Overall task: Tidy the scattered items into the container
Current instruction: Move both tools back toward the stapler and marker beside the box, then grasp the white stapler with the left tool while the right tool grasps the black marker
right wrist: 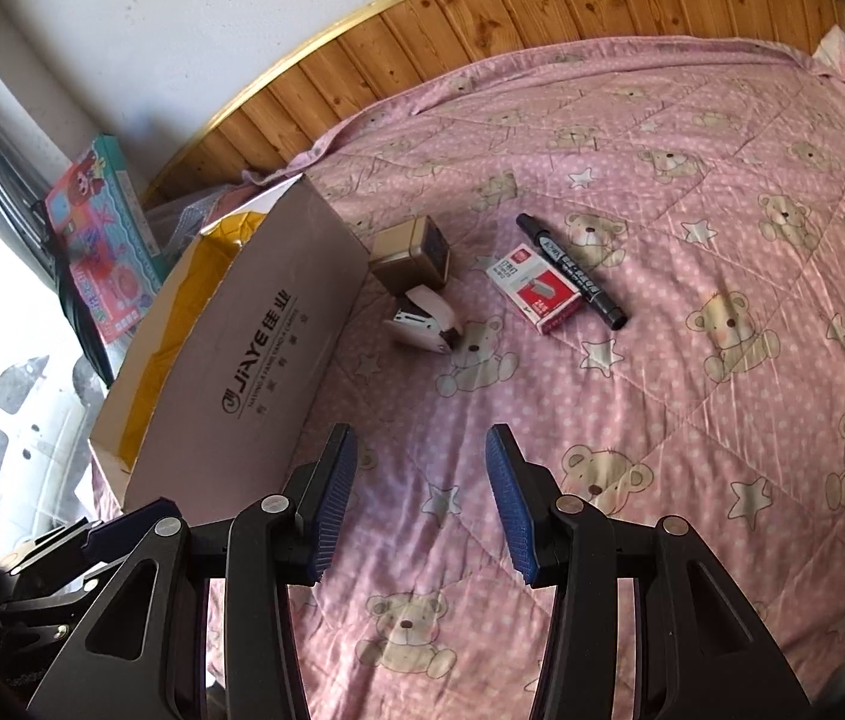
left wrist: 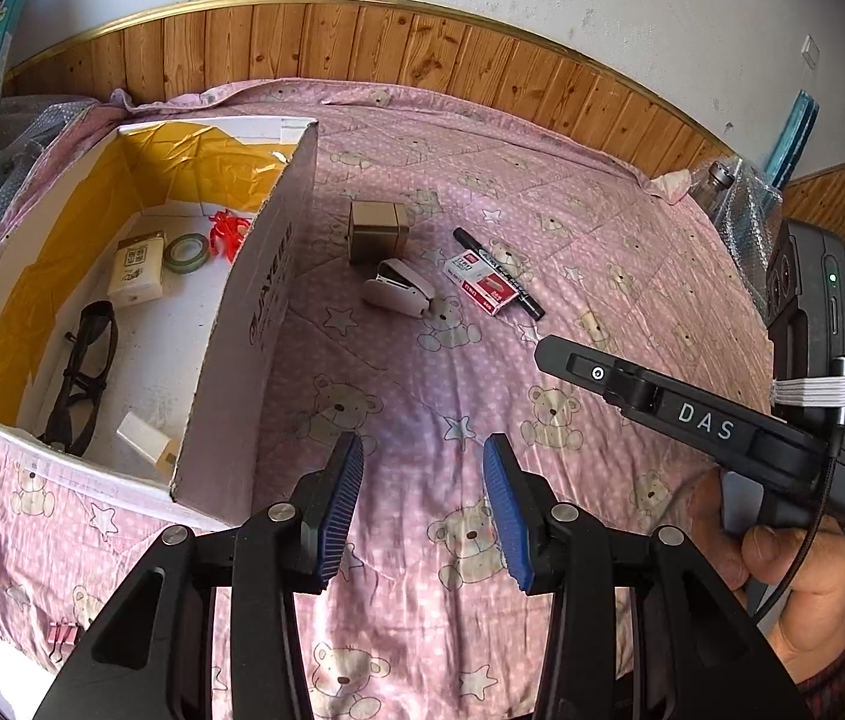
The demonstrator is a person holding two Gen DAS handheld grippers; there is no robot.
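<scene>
Both claws, left (left wrist: 422,504) and right (right wrist: 421,498), agape and empty, poised over bed (left wrist: 602,228) for stapler (left wrist: 396,295) beside box (left wrist: 254,300).

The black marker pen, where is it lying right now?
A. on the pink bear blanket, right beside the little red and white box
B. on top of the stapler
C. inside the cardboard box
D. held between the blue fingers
A. The black marker pen lies on the pink bear blanket, right up against the little red and white box, outside the cardboard box.
</scene>
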